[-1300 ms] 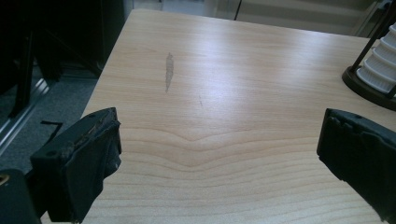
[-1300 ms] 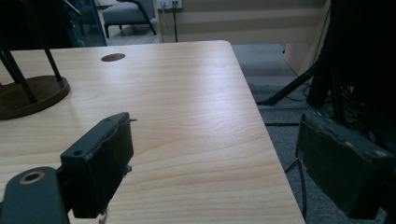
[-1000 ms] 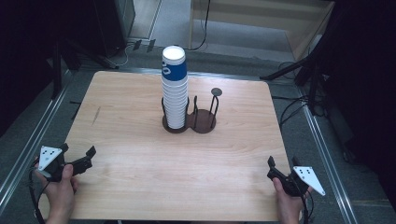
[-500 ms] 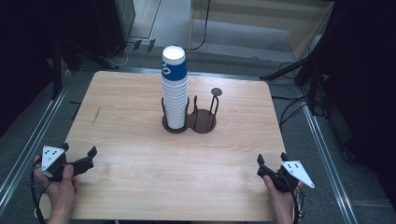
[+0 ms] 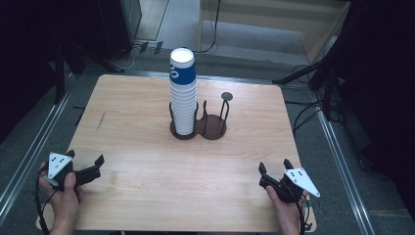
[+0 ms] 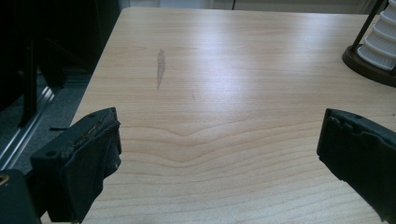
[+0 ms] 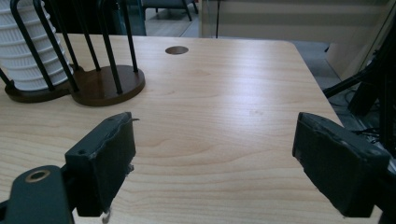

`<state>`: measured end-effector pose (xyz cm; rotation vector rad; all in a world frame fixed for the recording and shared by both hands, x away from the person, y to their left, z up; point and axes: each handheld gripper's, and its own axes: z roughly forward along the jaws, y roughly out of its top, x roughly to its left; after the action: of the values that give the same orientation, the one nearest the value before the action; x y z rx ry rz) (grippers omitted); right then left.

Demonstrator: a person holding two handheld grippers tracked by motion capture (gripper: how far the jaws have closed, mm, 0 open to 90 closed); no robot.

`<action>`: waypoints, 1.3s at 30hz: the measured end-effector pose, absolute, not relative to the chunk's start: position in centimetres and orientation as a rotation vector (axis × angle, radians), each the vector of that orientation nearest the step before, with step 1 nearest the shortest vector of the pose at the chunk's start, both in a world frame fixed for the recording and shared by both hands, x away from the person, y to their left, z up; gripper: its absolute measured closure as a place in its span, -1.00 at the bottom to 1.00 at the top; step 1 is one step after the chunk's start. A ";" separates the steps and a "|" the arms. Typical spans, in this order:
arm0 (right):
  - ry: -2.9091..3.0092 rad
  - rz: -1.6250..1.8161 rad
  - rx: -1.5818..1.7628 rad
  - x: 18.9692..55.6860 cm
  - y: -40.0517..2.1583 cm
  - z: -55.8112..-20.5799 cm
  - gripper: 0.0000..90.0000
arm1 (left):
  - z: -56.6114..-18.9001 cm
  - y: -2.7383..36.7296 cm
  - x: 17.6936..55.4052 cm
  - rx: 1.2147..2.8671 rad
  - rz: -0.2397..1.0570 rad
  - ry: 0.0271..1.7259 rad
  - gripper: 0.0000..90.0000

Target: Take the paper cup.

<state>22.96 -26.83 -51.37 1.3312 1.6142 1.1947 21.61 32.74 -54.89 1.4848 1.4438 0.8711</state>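
The right gripper [image 5: 273, 171] sits near the table's [image 5: 147, 147] front right corner, jaws apart with only bare wood between them; they have just been closing a little, on nothing. The left gripper [image 5: 87, 160] hovers at the front left, spread wide and likewise empty. The stack of paper cups [image 5: 183, 95] stands upright in the left ring of the dark two-ring holder [image 5: 199, 128] at mid-table — well apart from both grippers. The right ring [image 7: 109, 86] is empty. By my reading the work has hardly begun: no cup is lifted or touched, and the whole reach to the stack lies ahead.
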 end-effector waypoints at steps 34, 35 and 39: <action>1.704 1.347 1.260 27.9 -19.5 -46.4 -0.71 | -55.0 32.0 22.1 1.543 0.897 1.449 -0.99; 1.697 1.355 1.257 28.4 -19.1 -45.7 -0.71 | -55.0 32.0 22.2 1.536 0.895 1.455 -0.99; 1.678 1.384 1.251 29.0 -18.3 -44.2 -0.71 | -55.0 32.0 22.2 1.529 0.892 1.463 -0.99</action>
<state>29.01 -18.29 -44.20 1.2507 1.6775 1.3840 22.23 32.05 -55.04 1.5295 1.4631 0.8915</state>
